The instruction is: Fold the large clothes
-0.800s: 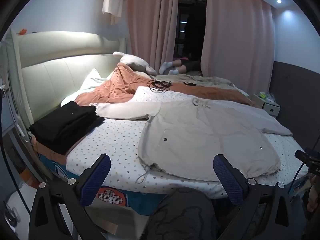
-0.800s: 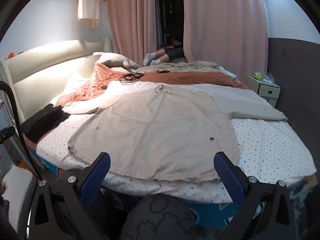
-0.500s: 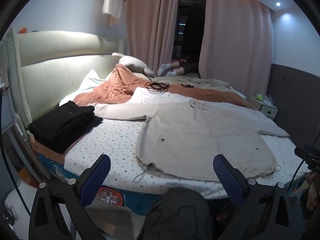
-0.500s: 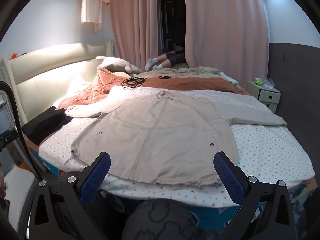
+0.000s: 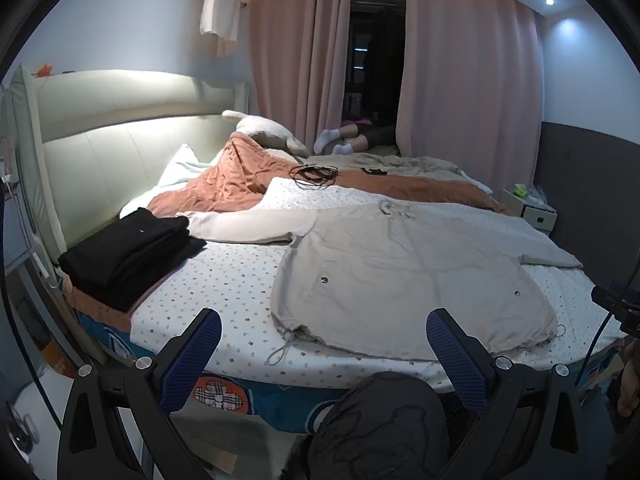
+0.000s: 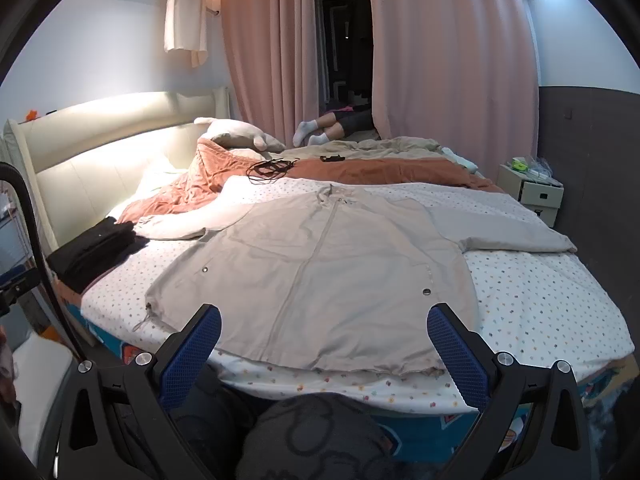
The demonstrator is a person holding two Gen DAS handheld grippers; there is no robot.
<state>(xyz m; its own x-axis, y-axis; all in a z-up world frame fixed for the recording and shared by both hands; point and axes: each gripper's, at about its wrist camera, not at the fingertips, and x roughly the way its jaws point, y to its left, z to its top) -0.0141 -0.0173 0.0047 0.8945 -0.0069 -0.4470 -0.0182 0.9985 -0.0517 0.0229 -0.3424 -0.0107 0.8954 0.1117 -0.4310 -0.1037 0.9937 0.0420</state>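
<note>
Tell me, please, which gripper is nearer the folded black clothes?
Left. The left gripper sits just right of the black clothes; the right gripper faces the beige jacket, farther right.

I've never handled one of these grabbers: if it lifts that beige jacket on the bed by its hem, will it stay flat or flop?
Probably flop: the beige jacket lies limp, its sleeve sagging over the bedding. It looks thin, so likely light. Its drawstring would likely dangle.
</note>
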